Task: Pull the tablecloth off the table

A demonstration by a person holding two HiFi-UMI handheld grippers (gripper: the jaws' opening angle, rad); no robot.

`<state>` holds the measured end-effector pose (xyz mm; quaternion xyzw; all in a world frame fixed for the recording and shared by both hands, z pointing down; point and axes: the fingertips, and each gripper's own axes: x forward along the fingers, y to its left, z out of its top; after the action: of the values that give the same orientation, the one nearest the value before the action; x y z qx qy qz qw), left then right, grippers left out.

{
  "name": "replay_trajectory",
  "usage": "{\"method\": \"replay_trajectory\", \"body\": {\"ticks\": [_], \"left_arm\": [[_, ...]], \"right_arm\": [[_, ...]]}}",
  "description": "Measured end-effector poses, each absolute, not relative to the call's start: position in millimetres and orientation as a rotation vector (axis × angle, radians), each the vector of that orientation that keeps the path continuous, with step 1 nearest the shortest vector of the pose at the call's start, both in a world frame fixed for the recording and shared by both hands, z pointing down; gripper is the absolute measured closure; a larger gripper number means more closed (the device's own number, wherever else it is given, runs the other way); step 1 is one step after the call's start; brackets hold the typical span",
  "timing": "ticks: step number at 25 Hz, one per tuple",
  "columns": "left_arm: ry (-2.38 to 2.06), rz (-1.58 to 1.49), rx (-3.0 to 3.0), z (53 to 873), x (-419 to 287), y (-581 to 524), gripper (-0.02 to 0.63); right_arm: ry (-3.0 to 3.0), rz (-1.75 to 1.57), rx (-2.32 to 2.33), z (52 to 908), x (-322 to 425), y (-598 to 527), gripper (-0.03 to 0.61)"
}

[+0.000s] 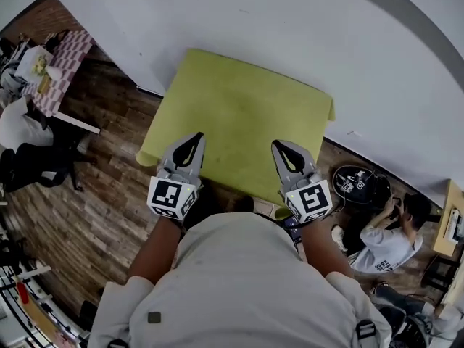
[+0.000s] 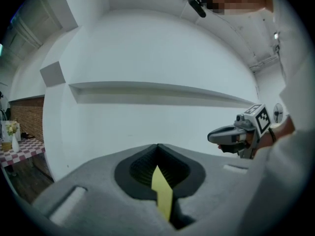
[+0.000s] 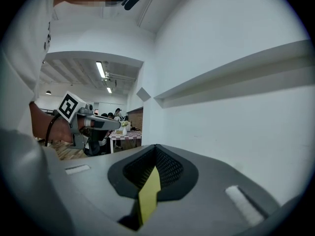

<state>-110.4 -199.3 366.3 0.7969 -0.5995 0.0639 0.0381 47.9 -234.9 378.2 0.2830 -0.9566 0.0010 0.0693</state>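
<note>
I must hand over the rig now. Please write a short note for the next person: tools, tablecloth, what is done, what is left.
Left tool: shut on the near edge of the yellow-green tablecloth.
Right tool: shut on the same edge, further right.
Tablecloth: spread flat ahead of both tools, corners drooping; no table shows under it.
Done: both grips taken.
Left: probably pull it toward you; whether it has cleared the table cannot be told.

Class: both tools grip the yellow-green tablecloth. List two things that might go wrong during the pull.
1. The left tool and right tool each pinch only a thin edge of the tablecloth; it may slip free.
2. A seated person is close on the right; stepping back might bump them.
</note>
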Motion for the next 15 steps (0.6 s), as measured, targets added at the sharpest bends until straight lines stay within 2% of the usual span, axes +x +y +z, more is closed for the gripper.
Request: {"method": "replay_trajectory", "body": {"ticks": [15], "left_arm": [[-1.451, 0.433, 2.508, 468, -169, -312, 0.611]], "right_arm": [[-2.596, 0.247, 1.121, 465, 31, -305, 0.568]]}}
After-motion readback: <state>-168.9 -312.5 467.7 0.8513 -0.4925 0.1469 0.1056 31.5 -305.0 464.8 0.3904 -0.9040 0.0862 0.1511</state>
